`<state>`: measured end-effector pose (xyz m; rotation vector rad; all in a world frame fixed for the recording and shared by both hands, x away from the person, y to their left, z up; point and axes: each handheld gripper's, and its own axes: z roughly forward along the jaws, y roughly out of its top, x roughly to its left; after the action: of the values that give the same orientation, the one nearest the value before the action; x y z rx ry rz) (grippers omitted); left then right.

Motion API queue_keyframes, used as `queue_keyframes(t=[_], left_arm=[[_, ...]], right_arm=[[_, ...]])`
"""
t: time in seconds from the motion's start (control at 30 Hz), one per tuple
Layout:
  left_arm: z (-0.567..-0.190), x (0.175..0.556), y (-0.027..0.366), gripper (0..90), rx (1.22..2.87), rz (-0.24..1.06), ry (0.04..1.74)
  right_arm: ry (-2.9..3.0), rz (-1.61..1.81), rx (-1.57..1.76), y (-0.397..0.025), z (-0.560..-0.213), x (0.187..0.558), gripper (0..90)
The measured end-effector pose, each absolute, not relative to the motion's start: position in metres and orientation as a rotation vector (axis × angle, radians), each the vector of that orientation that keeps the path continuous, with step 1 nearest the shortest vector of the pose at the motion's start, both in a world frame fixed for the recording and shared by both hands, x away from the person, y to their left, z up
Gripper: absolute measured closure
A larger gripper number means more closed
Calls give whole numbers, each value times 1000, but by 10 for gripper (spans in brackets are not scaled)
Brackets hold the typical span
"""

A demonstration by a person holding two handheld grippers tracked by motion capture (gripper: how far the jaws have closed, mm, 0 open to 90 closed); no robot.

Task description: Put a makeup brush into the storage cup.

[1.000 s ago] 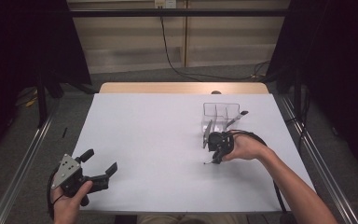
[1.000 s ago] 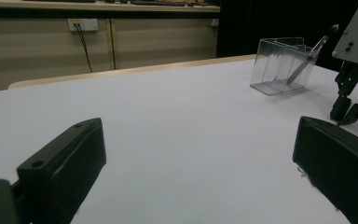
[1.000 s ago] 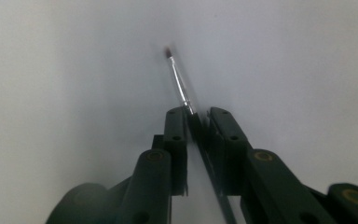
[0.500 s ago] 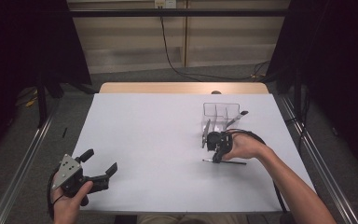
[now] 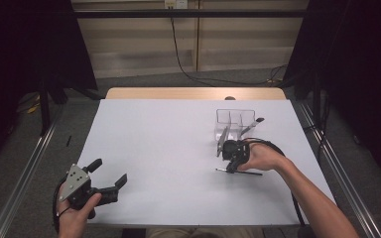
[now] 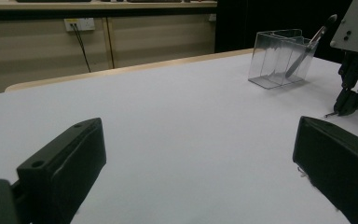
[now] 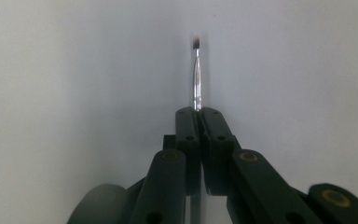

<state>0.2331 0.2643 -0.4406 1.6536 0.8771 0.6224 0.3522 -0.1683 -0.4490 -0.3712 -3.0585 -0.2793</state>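
A thin makeup brush [image 5: 239, 172] with a silver ferrule and a dark tip [image 7: 196, 70] lies low over the white table. My right gripper [image 5: 231, 166] is shut on the brush [image 7: 197, 110], tip pointing away from the jaws. A clear plastic organizer [image 5: 234, 124] with compartments stands just behind it and holds another brush [image 6: 307, 46] leaning in it. At the table's near left corner my left gripper [image 5: 110, 179] is held open with nothing between its jaws [image 6: 191, 154].
The white table sheet [image 5: 168, 148] spreads between the two grippers. A wooden edge [image 5: 193, 93] runs along the far side. Metal rails [image 5: 25, 178] flank the table, and a black cable [image 5: 183, 59] hangs down the back wall.
My right gripper has dipped slightly toward the near side with the brush, which now lies lower and flatter over the table. The left gripper has stayed put.
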Motion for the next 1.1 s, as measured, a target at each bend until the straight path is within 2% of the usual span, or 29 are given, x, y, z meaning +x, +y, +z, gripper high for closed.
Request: queue_keyframes(t=[0.47,0.8,1.1], left_arm=[[-440,234,267,26,1655,634,881],[-440,234,267,26,1653,636,883],[-440,234,268,26,1649,636,892]], right_arm=[[-3084,-331,-451,-173,-443,349,866],[-3086,-678,-628,-192,-416,344,867],[-3028,-962,-839,-209,-415,334,867]])
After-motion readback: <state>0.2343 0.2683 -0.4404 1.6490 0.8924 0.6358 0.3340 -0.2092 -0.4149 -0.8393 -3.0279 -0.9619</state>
